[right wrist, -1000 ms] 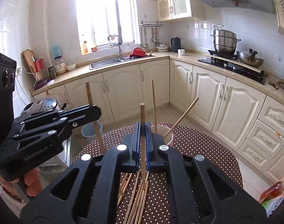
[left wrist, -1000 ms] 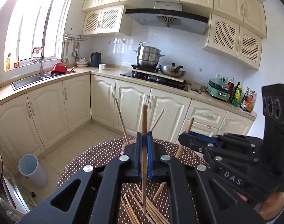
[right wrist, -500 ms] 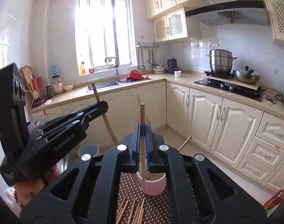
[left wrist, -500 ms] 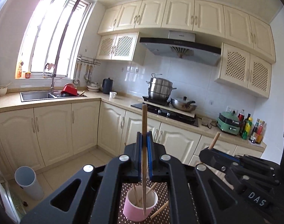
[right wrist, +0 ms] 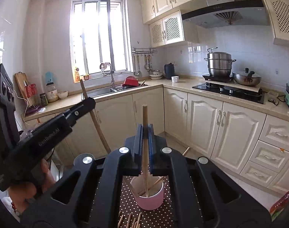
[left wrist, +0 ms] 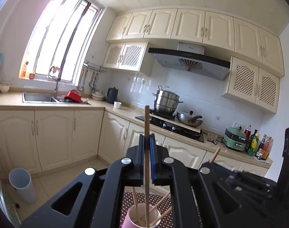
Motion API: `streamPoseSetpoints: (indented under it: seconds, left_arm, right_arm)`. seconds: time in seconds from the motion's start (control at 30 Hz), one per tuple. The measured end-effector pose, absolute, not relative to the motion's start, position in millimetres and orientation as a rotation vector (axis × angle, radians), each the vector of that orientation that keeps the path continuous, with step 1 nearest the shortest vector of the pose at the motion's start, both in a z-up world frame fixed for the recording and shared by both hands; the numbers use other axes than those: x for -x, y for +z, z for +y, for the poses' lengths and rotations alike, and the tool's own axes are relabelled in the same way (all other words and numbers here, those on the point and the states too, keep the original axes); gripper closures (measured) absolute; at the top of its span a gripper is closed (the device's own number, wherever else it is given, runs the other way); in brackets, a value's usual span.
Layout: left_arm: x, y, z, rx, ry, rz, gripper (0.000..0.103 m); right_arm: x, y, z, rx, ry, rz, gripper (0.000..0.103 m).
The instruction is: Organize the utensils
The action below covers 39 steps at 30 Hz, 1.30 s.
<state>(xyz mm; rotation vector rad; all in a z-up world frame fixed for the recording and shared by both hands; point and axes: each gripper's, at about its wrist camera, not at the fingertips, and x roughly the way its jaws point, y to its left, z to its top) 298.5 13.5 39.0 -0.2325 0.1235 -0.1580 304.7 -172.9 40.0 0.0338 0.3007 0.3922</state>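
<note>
My left gripper (left wrist: 147, 137) is shut on an upright wooden chopstick (left wrist: 147, 121). That stick's lower part reaches down into a pink cup (left wrist: 132, 220) holding several other chopsticks. My right gripper (right wrist: 145, 129) is shut on a second upright chopstick (right wrist: 144, 114), and its lower end hangs in the mouth of the pink cup (right wrist: 150, 199). The cup stands on a brown polka-dot table (right wrist: 129, 205). From the right wrist, the left gripper (right wrist: 88, 102) shows at the left with its slanted stick (right wrist: 96, 121). Loose chopsticks (right wrist: 131, 221) lie in front of the cup.
A person's hand (right wrist: 26, 188) holds the left gripper. Beyond the table are cream floor cabinets (right wrist: 203, 125), a sink counter (left wrist: 38, 96) and a hob with pots (right wrist: 220, 64). A grey bin (left wrist: 21, 184) stands on the floor at the left.
Both grippers rose and tipped upward, each still clamped on its chopstick. The pink cup now sits right under both sticks, and the loose chopsticks dropped out of the left wrist view.
</note>
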Motion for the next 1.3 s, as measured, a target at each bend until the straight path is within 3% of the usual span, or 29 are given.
streamPoseSetpoints:
  seconds: [0.63, 1.3]
  left_arm:
    - [-299, 24, 13, 0.235, -0.135, 0.082, 0.097]
    - [-316, -44, -13, 0.07, -0.228, 0.355, 0.097]
  right_arm:
    - [-307, 14, -176, -0.055, 0.379, 0.349, 0.098]
    - [-307, -15, -172, -0.044, 0.363, 0.422, 0.097]
